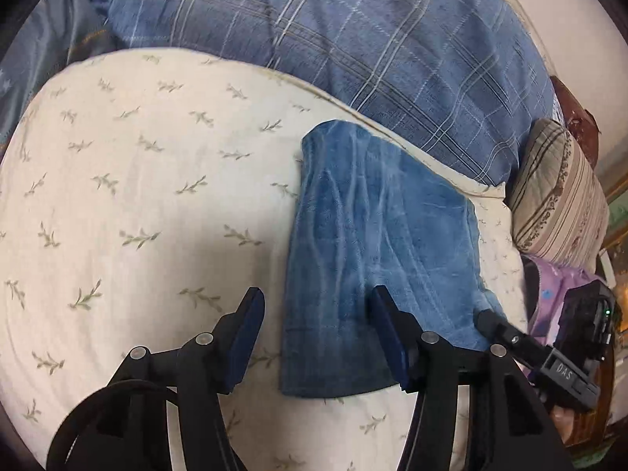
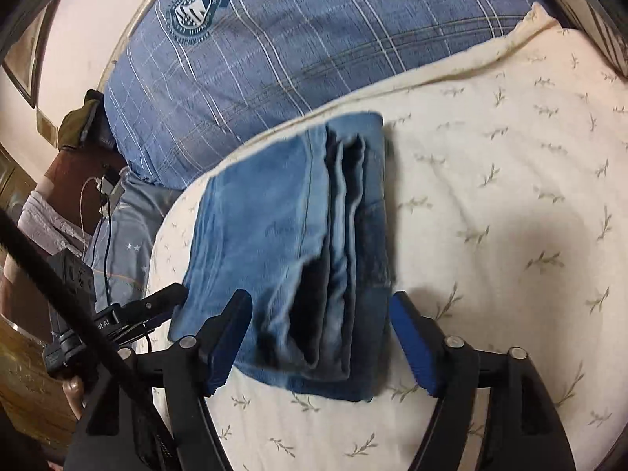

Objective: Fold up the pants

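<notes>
Lying folded into a compact stack on the leaf-print bed sheet [image 1: 137,204], the blue jeans [image 1: 376,259] sit released, both the left gripper [image 1: 314,337] and the right gripper [image 2: 320,343] with jaws apart and holding nothing.

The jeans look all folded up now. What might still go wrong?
1. The folded jeans show loose layers gaping on one side; they might slump open.
2. Both hand-held grippers, left and right, stand open right at the bundle's near edge; a finger could snag it.
3. The cream sheet looks soft, so the stack may tip.
</notes>
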The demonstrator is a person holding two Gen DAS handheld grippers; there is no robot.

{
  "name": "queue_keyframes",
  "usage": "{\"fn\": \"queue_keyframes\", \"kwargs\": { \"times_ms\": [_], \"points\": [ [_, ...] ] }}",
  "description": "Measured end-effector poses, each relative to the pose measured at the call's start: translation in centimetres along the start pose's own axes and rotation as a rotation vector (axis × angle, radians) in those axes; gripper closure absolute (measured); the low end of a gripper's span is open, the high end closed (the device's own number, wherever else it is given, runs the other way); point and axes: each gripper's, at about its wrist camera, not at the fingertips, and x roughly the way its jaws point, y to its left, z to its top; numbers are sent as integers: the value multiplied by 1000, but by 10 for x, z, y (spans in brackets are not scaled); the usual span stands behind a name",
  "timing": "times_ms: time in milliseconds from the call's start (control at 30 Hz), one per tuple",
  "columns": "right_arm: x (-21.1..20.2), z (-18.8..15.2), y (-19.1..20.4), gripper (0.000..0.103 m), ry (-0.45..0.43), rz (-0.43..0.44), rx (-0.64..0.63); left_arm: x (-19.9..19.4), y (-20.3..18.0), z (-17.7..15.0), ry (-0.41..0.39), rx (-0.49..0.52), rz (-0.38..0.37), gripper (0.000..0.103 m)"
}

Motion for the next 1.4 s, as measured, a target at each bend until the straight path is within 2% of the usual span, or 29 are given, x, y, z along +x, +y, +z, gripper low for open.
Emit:
{"fn": "queue_keyframes", "kwargs": {
  "times_ms": [33, 167, 233, 267, 367, 400, 467, 500, 533, 567, 633, 700, 767, 800, 833, 867, 933, 1033, 1067, 1100, 1167, 1200, 1233, 1333, 1400],
  "points": [
    [2, -1, 1, 48, 6, -5, -16, 1, -1, 1, -10, 10, 3, 49],
    [1, -3, 5, 63, -1, -17, -43, 5, -5, -2, -43, 32, 3, 72],
    [-1, -3, 5, 75, 1, -29, -55, 2, -10, -7, -58, 57, -3, 82],
    [-2, -2, 5, 77, 8, -30, -61, 1, -10, -8, -65, 65, -6, 86],
    [-4, -1, 6, 78, 14, -35, -67, 1, -11, -7, -62, 76, -4, 86],
    [-3, 0, 6, 75, 12, -29, -62, 2, -11, -7, -56, 79, 5, 86],
    [-2, 2, 1, 66, 8, 8, -34, 5, -8, -2, -40, 74, 17, 77],
    [-2, 5, -1, 52, 7, 26, -19, 6, -6, 1, -32, 52, 17, 73],
    [-4, 8, -1, 33, -3, 47, -10, 8, -5, 5, -35, 36, 17, 66],
    [-7, 12, 0, 27, -23, 67, -9, 8, -4, 9, -45, 27, 28, 61],
    [-12, 22, 5, 26, -71, 58, -29, 12, -5, 17, -67, 28, 57, 61],
    [-5, 32, 6, 26, -64, 26, -43, 23, -9, 24, -49, 32, 32, 65],
    [10, 38, 1, 43, -34, 3, -28, 30, -12, 25, -46, 29, 26, 73],
    [17, 38, -2, 65, -12, 0, -20, 31, -17, 24, -58, 48, 30, 75],
    [20, 38, -2, 74, -3, -23, -19, 31, -20, 23, -66, 67, 36, 81],
    [19, 37, -2, 76, -10, -48, -31, 30, -22, 22, -78, 87, 39, 87],
    [13, 37, 3, 91, -11, -56, -50, 27, -26, 20, -95, 123, 43, 92],
    [10, 34, 10, 92, -2, -93, -102, 31, -27, 18, -89, 139, 58, 91],
    [13, 33, 8, 91, 5, -88, -93, 32, -27, 18, -85, 145, 65, 87],
    [16, 33, 4, 88, 7, -72, -78, 32, -25, 18, -81, 138, 71, 85],
    [15, 34, -1, 74, 5, -53, -52, 28, -20, 20, -71, 100, 61, 73],
    [11, 32, -2, 54, 10, -45, -30, 23, -18, 19, -74, 91, 57, 72],
    [7, 29, -4, 38, 6, -31, -14, 16, -16, 17, -78, 90, 61, 71],
    [-17, 11, -1, 31, -42, -14, -12, -9, -9, 7, -102, 92, 53, 59],
    [-31, -8, 4, 29, -70, 3, -32, -24, -3, -7, -126, 90, 77, 58]
  ]
}}
